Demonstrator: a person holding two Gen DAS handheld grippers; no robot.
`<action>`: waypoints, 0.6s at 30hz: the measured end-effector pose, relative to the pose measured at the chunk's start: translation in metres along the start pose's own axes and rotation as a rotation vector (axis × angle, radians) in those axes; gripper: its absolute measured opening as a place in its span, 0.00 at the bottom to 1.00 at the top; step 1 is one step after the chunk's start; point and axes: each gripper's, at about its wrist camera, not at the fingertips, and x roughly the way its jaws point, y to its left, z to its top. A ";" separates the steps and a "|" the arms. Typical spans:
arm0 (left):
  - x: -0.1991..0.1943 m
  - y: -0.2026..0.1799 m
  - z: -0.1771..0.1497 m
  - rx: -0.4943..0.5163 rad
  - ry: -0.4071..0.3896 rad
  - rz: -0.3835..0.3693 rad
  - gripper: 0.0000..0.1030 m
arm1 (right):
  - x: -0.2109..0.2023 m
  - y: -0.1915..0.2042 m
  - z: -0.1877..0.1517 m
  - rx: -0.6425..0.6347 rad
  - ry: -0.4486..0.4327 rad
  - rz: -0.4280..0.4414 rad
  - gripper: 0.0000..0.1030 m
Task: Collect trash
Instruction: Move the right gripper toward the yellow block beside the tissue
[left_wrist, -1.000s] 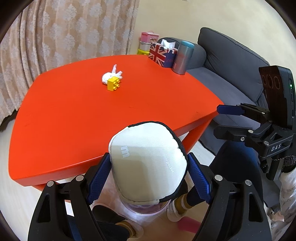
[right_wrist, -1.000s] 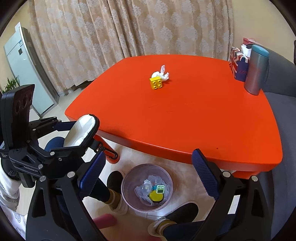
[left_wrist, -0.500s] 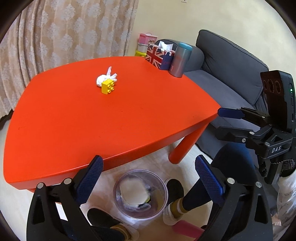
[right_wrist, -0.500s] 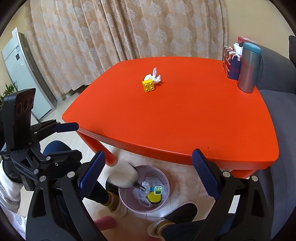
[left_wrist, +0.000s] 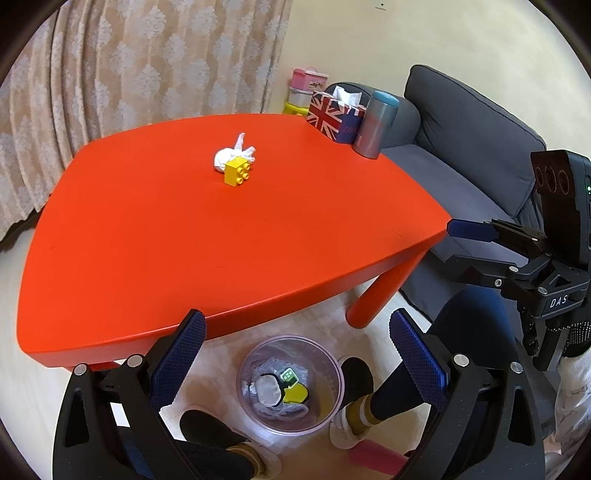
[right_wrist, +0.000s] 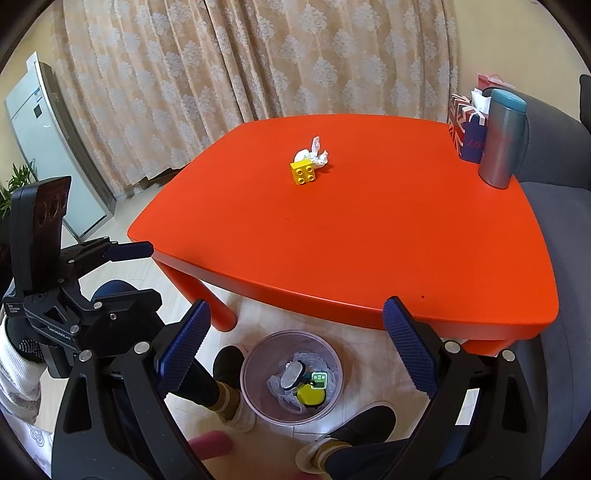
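Observation:
A clear round trash bin (left_wrist: 291, 384) stands on the floor under the near edge of the red table (left_wrist: 184, 236). In it lie a white pouch (left_wrist: 269, 389), a yellow object and crumpled plastic; the bin also shows in the right wrist view (right_wrist: 291, 380). A crumpled white tissue (left_wrist: 231, 154) and a yellow toy brick (left_wrist: 237, 172) lie on the table; both show in the right wrist view, tissue (right_wrist: 314, 153), brick (right_wrist: 303, 172). My left gripper (left_wrist: 295, 354) is open and empty above the bin. My right gripper (right_wrist: 297, 339) is open and empty beside it.
A Union Jack tissue box (left_wrist: 334, 116) and a grey tumbler (left_wrist: 375, 123) stand at the table's far right corner. A grey sofa (left_wrist: 469, 147) is on the right, curtains behind. The person's feet (right_wrist: 229, 387) flank the bin.
My left gripper opened and let go of the white pouch, which fell into the bin. The left gripper then drew back a little. The right gripper stayed open.

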 end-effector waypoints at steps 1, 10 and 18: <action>-0.001 0.001 0.000 -0.001 -0.001 0.001 0.93 | 0.000 0.000 0.001 -0.001 0.000 0.001 0.90; -0.011 0.012 0.014 -0.017 -0.020 0.013 0.93 | 0.005 0.005 0.018 -0.013 0.000 0.004 0.91; -0.012 0.028 0.036 -0.025 -0.032 0.015 0.93 | 0.016 0.007 0.051 -0.032 -0.003 0.004 0.91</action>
